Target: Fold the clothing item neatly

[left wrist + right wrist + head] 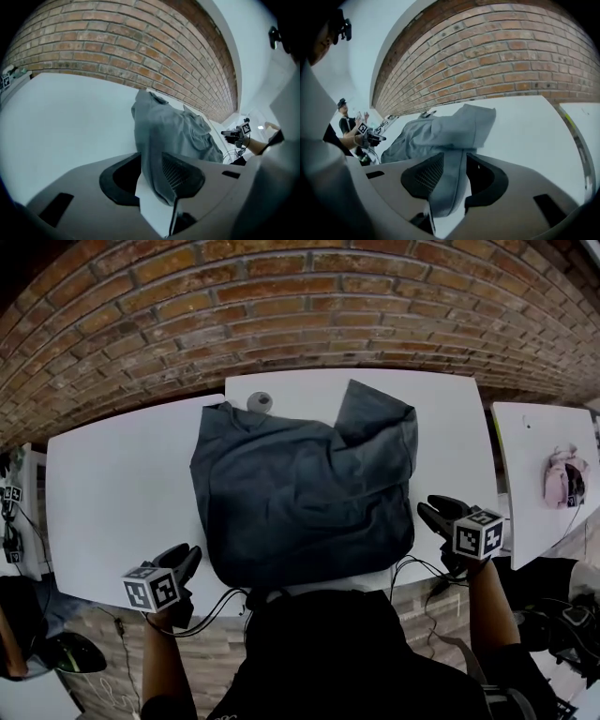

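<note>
The grey garment point(300, 493) lay partly folded in the middle of the white tabletop point(112, 484), its near edge at the front rim. The left tongs point(186, 557) and the right tongs point(434, 512) hovered at its near corners. Each stood open, with a loose fold of the cloth between its jaws.

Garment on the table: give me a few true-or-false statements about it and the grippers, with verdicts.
The garment lies on a white table. True.
The garment is red. False: it is dark grey.
A brick wall stands behind the table. True.
Both the left gripper and the right gripper are at the table's far edge. False: both are at its near edge, beside the garment's near corners.
</note>
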The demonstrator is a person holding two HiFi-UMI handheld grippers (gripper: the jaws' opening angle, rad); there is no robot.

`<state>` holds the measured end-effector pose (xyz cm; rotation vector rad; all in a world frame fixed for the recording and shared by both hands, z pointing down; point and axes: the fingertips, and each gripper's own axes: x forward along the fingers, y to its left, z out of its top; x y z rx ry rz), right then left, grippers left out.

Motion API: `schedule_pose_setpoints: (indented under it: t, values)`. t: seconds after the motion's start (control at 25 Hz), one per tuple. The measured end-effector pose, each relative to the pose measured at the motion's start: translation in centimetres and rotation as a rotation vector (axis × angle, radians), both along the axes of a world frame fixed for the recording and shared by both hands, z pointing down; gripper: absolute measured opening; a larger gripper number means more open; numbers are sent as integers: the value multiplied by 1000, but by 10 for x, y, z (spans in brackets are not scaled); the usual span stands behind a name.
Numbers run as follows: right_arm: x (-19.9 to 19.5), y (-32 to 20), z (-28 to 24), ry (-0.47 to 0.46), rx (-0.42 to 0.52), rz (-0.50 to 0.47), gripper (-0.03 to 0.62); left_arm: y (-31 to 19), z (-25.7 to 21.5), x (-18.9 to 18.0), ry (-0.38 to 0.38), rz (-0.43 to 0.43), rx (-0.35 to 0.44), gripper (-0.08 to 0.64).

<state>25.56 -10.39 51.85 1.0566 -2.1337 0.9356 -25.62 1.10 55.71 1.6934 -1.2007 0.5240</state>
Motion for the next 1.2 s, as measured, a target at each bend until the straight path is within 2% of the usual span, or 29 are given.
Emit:
schedule_pose_setpoints:
  t: [0.2, 0.32, 0.44, 0.6, 0.8, 0.84, 0.88, 1.04, 1.2]
  values:
    - [-86, -62, -17, 32, 94, -324, 132, -68, -11, 38, 8, 78, 86, 117]
    - [-133, -104, -14, 46, 102, -405, 132, -112, -16, 75, -16, 153, 141, 117]
    - [-164, -143, 1, 38, 20, -390, 132, -153, -18, 117, -23, 238, 170, 117]
    - [-193, -167, 33, 33, -176, -358, 130, -196, -14, 158, -31, 328, 168, 117]
    - [-192, -159, 82, 234, -374, -451, 128, -222, -2, 184, -45, 378, 145, 117]
    - [-192, -157, 86, 266, -385, -478, 87, -223, 0, 186, -39, 377, 137, 117]
    - [-195, -156, 86, 287, -381, -508, 14, -222, 2, 187, -31, 374, 130, 117]
    - [-223, -166, 70, 278, -276, -619, 12, -217, 11, 186, -20, 363, 110, 117]
    - [-261, -197, 42, 245, -91, -670, 12, -217, 10, 175, -27, 334, 111, 117]
